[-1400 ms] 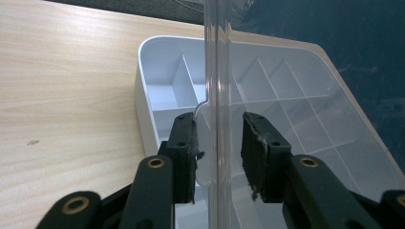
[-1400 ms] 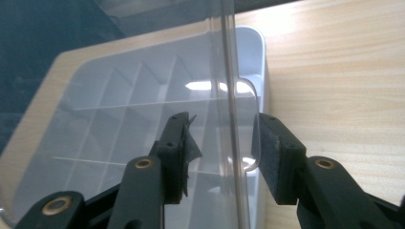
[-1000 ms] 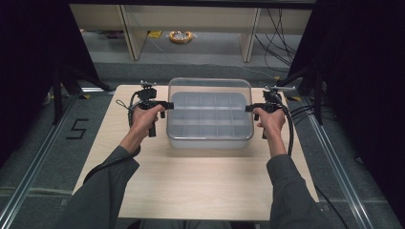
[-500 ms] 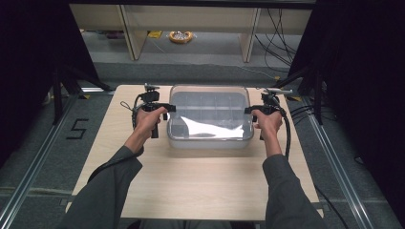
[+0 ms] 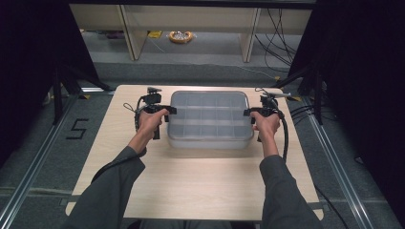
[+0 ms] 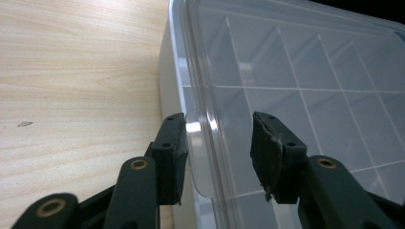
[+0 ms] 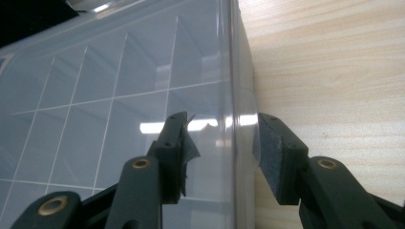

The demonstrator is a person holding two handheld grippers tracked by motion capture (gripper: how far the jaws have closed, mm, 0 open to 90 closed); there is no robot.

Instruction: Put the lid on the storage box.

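so there's a clear plastic box with a grid of dividers inside and a see-through lid on top, sitting around the middle of the light wood counter, a bit toward the far side. the person has one hand at each short end of it. left tongs are at the box's left end, and in the left gripper view the two black jaws are spread apart with the lid's edge and its little rounded tab sitting between them; the outer jaw looks like it's touching or just about touching the tab, the other one is over the lid with a clear gap, so not clamped on anything. right tongs mirror that at the right end: in the right gripper view the jaws are also parted, straddling the box's rim, one over the lid and one on the counter side, close to the wall but can't tell if it's actually touching. compartments look empty from what i can see through the lid. floor past the counter has some shelving legs, cables and a yellowish ring-shaped thing, too small to tell what.
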